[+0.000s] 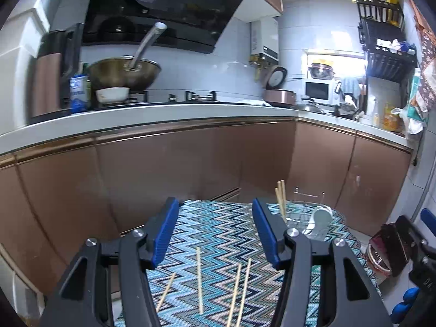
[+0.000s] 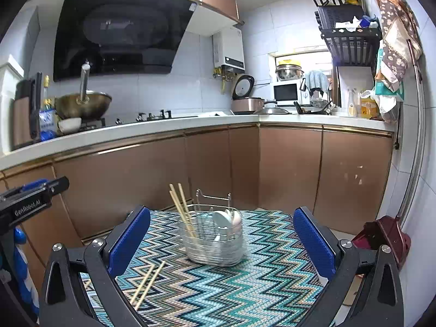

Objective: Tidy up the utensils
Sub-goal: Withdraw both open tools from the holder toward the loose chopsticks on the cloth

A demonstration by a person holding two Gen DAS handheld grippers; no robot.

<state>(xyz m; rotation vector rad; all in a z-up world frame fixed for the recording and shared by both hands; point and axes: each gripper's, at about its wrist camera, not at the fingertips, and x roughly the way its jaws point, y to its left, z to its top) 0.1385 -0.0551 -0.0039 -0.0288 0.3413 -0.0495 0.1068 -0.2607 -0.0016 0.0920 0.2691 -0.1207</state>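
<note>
Wire caddy (image 2: 214, 241) at frame centre on patterned tabletop (image 2: 272, 286), holding upright chopsticks (image 2: 181, 207) and spoons (image 2: 227, 220), sorted. Loose chopsticks (image 1: 200, 280) flat, lower frame, awaiting collection. Left gripper (image 1: 215, 234) fingers part-spread, empty; right gripper (image 2: 222, 241) fingers wide, empty.

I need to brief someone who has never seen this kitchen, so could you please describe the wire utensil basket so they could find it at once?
Start at the small table with the zigzag-patterned cloth in front of the brown cabinets. Near its far edge stands the wire basket, silver with a tall handle loop. It alone stands upright on the cloth, holding chopsticks and pale spoons, while loose chopsticks lie flat nearby.
</note>
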